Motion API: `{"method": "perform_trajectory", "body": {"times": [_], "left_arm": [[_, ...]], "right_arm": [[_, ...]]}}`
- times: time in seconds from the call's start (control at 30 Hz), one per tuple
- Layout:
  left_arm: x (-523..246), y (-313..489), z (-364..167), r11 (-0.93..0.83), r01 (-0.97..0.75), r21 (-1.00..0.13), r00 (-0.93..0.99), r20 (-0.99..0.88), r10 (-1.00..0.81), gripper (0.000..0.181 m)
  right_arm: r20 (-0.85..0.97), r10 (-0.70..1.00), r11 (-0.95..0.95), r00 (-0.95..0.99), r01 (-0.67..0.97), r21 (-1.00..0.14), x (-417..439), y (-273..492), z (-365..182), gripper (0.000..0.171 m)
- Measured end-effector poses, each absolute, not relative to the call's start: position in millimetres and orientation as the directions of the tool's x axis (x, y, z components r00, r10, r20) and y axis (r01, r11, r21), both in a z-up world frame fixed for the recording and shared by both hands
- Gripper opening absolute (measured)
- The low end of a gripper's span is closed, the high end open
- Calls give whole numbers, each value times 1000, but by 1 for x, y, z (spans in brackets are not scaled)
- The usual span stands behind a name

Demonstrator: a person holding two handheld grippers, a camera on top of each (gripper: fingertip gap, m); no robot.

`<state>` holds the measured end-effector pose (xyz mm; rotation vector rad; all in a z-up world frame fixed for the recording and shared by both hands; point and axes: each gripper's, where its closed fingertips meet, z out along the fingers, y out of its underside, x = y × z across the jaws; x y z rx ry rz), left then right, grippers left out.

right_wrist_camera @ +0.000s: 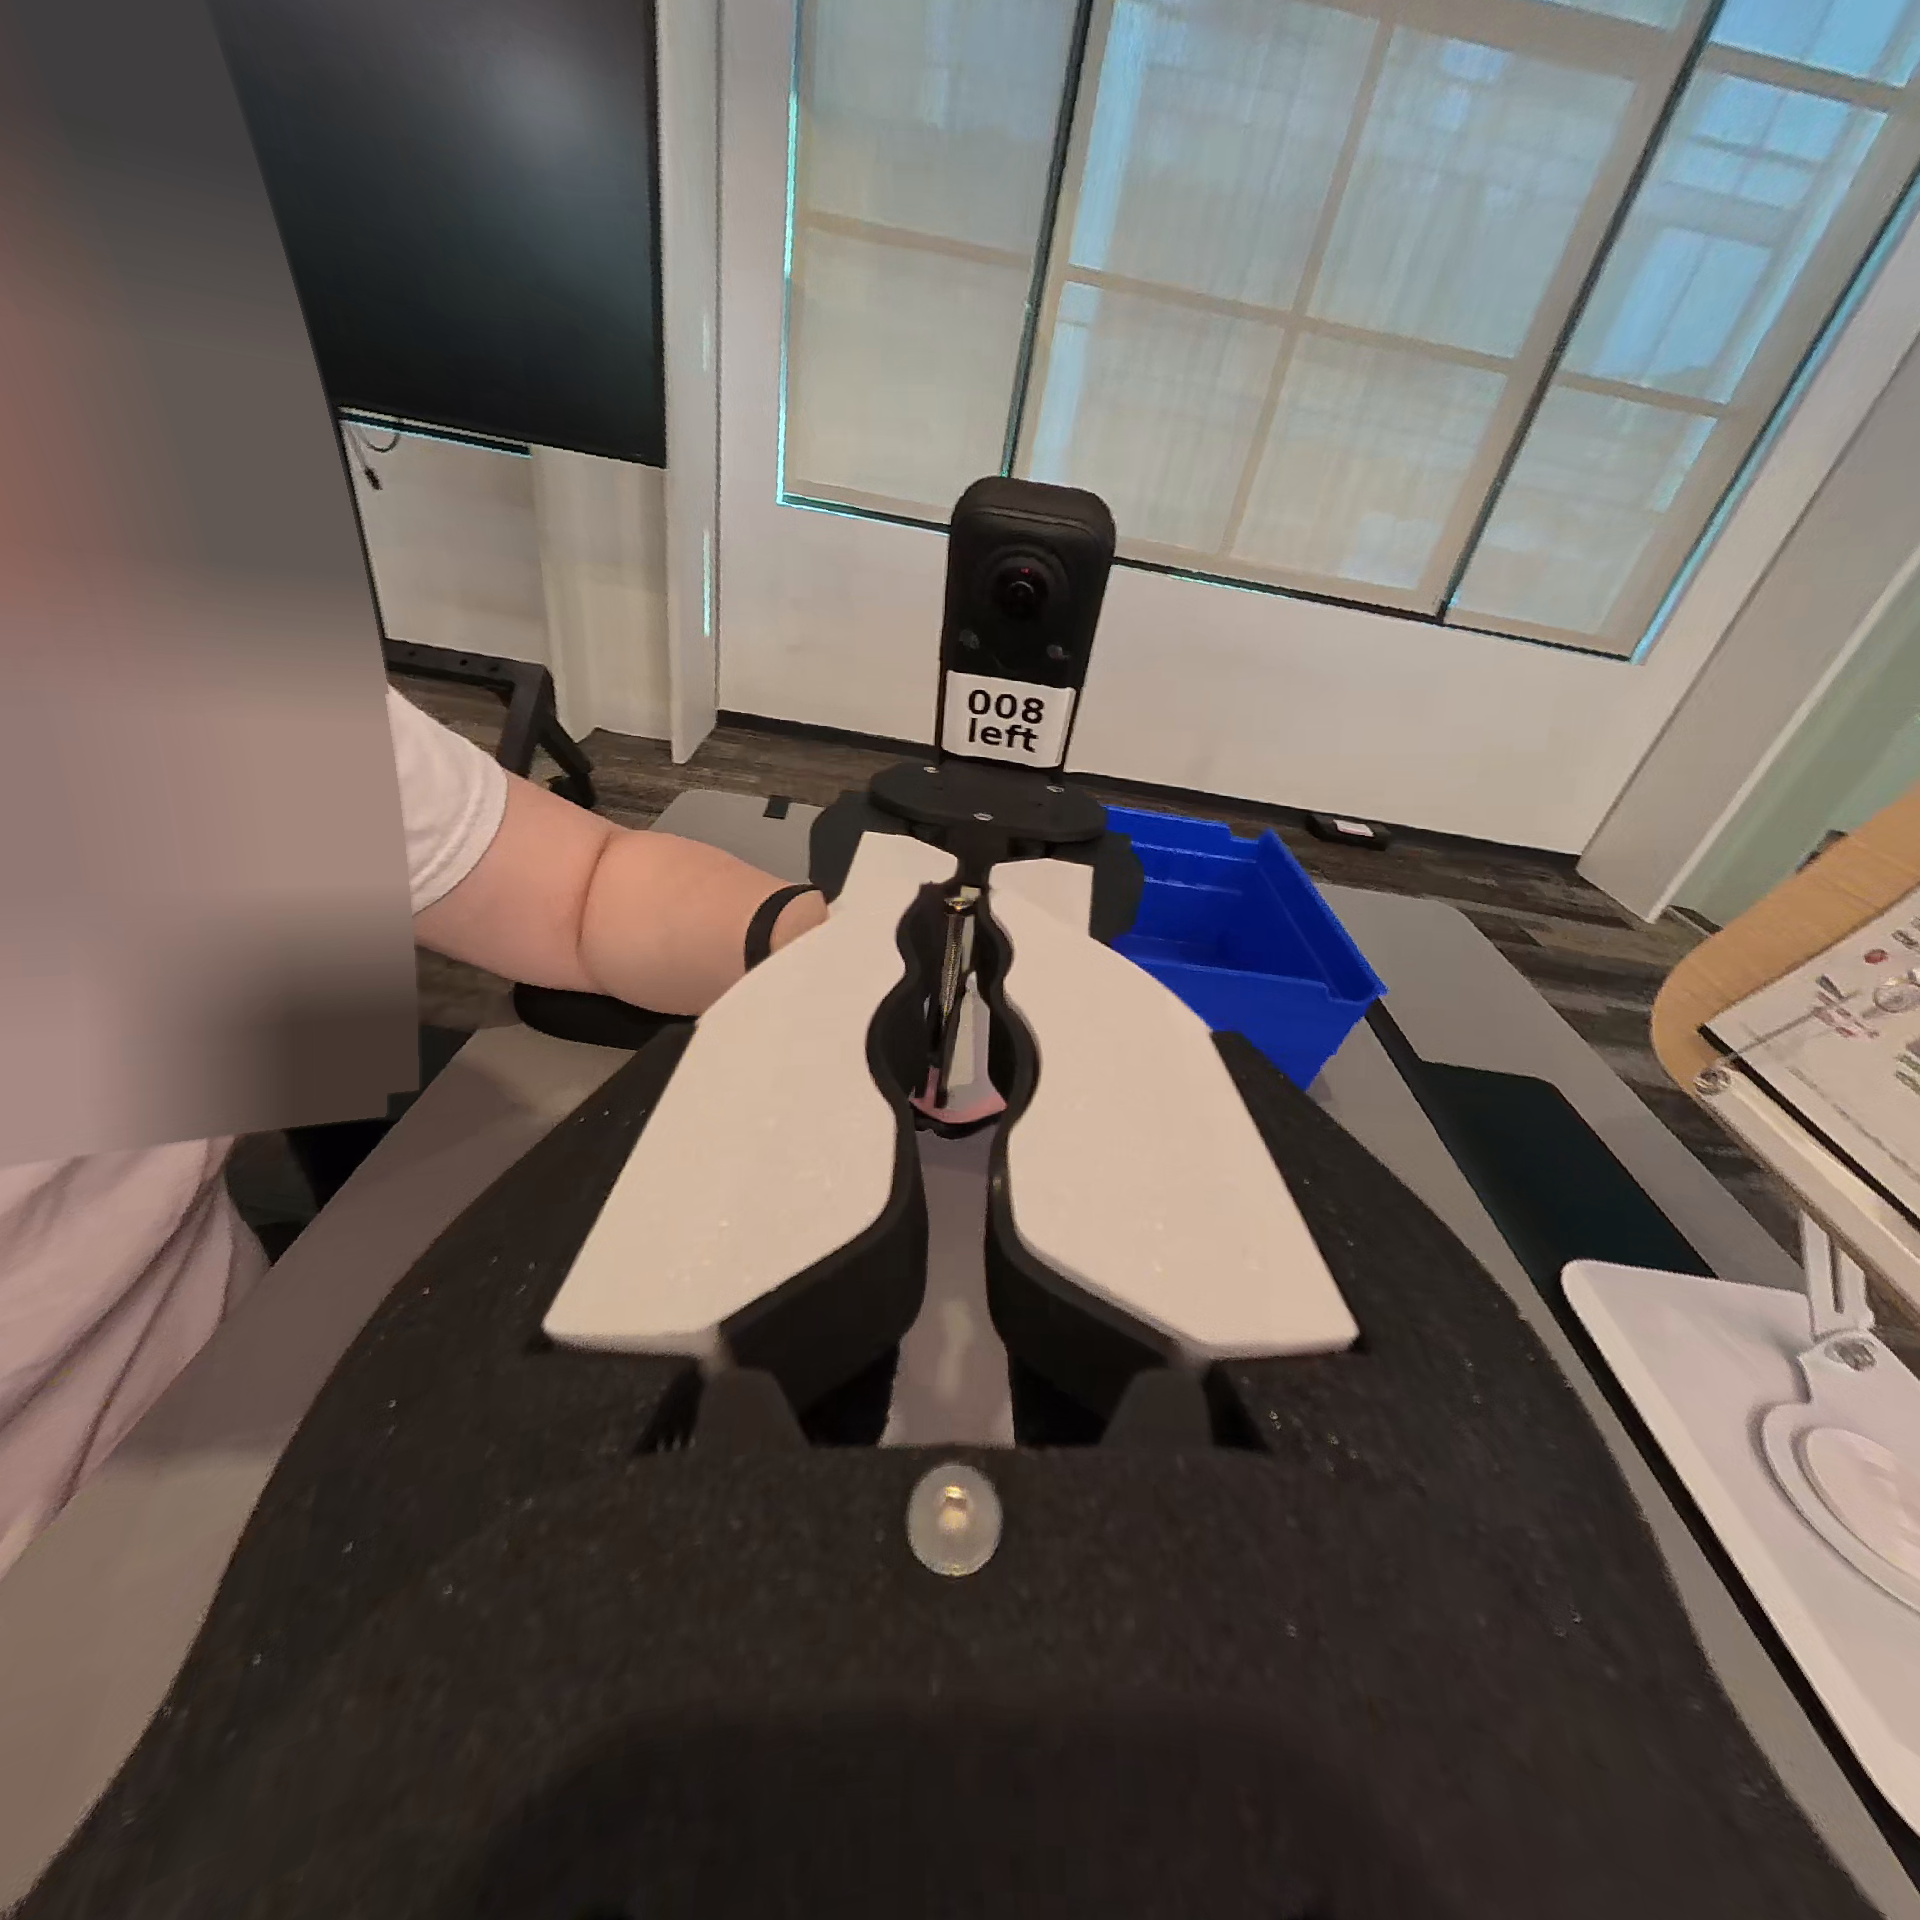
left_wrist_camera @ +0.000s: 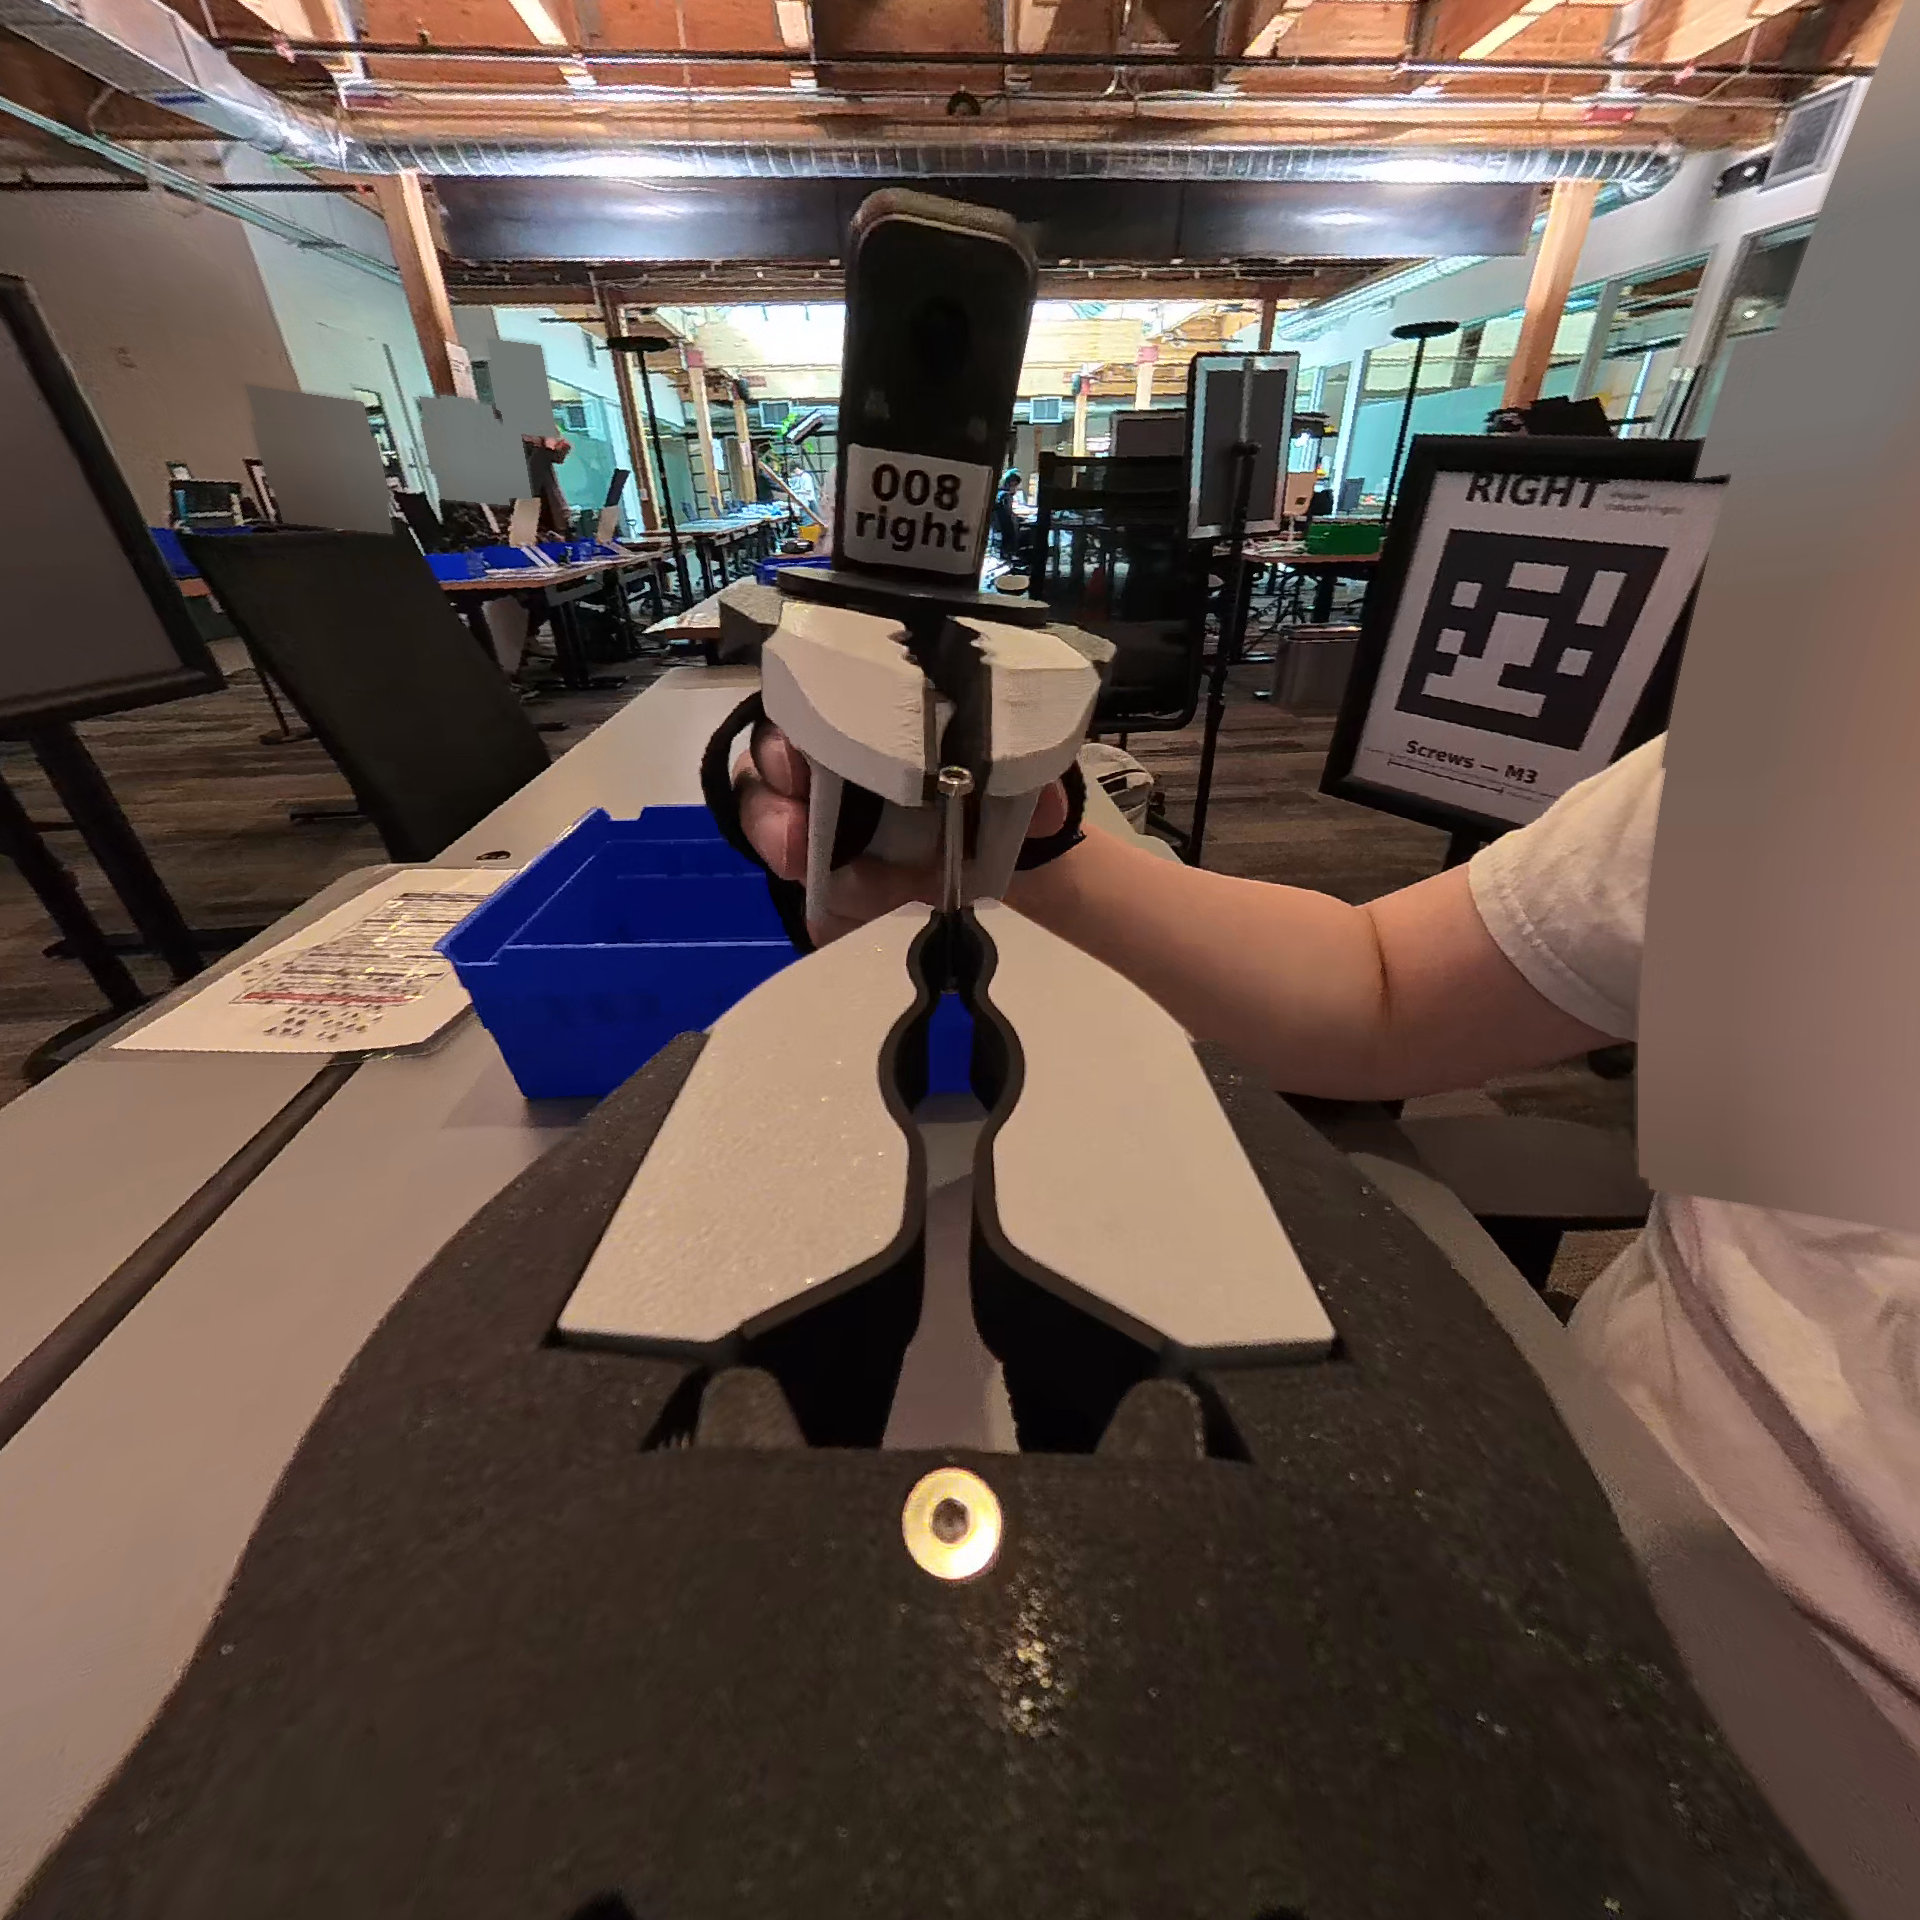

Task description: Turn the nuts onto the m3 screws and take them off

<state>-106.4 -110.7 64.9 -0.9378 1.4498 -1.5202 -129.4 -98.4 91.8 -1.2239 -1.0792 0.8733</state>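
Observation:
A thin silver m3 screw (left_wrist_camera: pixel 950 847) stands nearly upright between my two grippers, which face each other tip to tip above the grey table (left_wrist_camera: pixel 208 1195). My right gripper (left_wrist_camera: pixel 954 777) is shut on the screw's head end. My left gripper (left_wrist_camera: pixel 951 918) is shut on the screw's lower end; I cannot make out a nut there. In the right wrist view the screw (right_wrist_camera: pixel 954 971) shows through the gap between the fingers of my right gripper (right_wrist_camera: pixel 961 891).
A blue bin (left_wrist_camera: pixel 623 935) sits on the table just behind the grippers; it also shows in the right wrist view (right_wrist_camera: pixel 1247 935). A laminated sheet (left_wrist_camera: pixel 332 977) lies to its left. A framed sign (left_wrist_camera: pixel 1517 644) and a black chair (left_wrist_camera: pixel 364 665) stand beyond. A white stand base (right_wrist_camera: pixel 1818 1455) is at right. Only a small space, under 4 cm, lies between the two pairs of fingers.

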Motion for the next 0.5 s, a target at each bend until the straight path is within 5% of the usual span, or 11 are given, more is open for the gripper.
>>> {"method": "perform_trajectory", "body": {"times": [0.5], "left_arm": [[-102, -94, 61, 36, 43, -998, -278, -46, -959, 1]], "right_arm": [[170, 913, 140, 371, 107, -984, -127, -85, 86, 9]]}}
